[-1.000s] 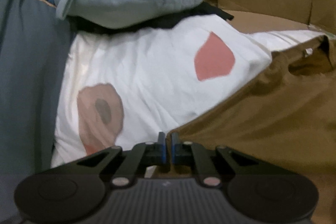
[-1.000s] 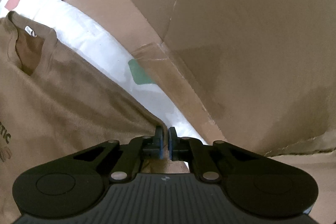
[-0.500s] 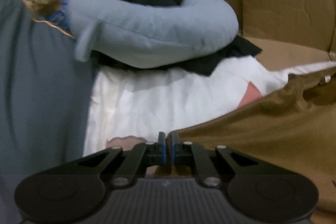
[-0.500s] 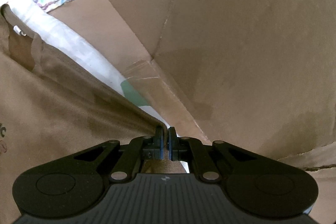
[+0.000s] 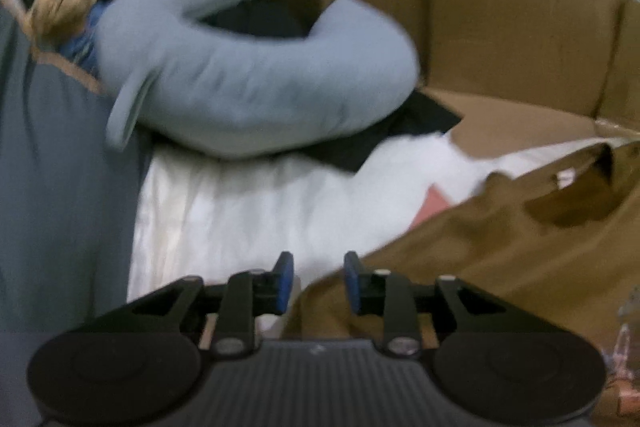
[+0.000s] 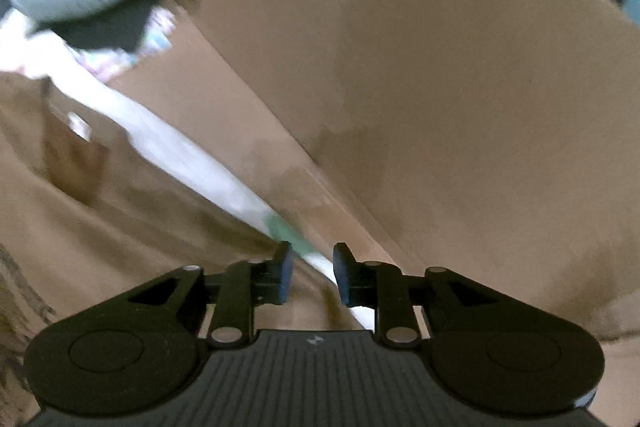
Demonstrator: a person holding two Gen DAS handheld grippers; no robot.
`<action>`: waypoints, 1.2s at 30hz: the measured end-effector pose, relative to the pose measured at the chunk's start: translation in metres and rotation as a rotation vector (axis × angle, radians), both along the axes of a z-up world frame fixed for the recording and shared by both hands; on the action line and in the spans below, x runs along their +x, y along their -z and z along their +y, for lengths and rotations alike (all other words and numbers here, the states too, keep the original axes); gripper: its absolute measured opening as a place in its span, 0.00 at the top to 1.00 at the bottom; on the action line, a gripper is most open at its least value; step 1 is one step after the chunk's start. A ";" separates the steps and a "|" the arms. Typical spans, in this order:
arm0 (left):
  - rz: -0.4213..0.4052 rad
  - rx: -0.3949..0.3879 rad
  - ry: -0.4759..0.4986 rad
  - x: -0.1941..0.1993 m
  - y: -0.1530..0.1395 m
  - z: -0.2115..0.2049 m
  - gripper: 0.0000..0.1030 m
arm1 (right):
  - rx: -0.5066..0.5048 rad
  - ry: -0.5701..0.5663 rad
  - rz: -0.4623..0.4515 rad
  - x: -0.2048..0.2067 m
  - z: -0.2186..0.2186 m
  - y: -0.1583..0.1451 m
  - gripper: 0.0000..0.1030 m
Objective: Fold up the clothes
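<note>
Both grippers have just been opening, letting go of the brown T-shirt whose edges they pinched a second ago; the left gripper and right gripper now stand with jaws apart, cloth lying under the gaps but no pad pressing on it. Both views have also swung up toward the blue neck pillow and the cardboard wall. Freed cloth could slump or spring back, spoiling the fold, and a fingertip may snag the hem on the way out. Spread on the white patterned sheet beside the cardboard, the shirt looks soft and rumpled, its collar and label facing up, one edge raised in a loose ridge
</note>
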State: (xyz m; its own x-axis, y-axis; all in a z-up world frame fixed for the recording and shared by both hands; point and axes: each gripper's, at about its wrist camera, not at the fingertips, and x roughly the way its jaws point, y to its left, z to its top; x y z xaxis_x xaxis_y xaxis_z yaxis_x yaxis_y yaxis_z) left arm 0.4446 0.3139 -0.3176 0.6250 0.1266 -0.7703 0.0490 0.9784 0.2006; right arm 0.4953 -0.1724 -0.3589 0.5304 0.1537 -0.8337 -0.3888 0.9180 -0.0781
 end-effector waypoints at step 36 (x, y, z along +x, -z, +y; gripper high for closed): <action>0.107 -0.025 0.225 0.052 0.042 -0.097 0.64 | -0.075 -0.362 0.046 0.020 0.119 0.033 0.72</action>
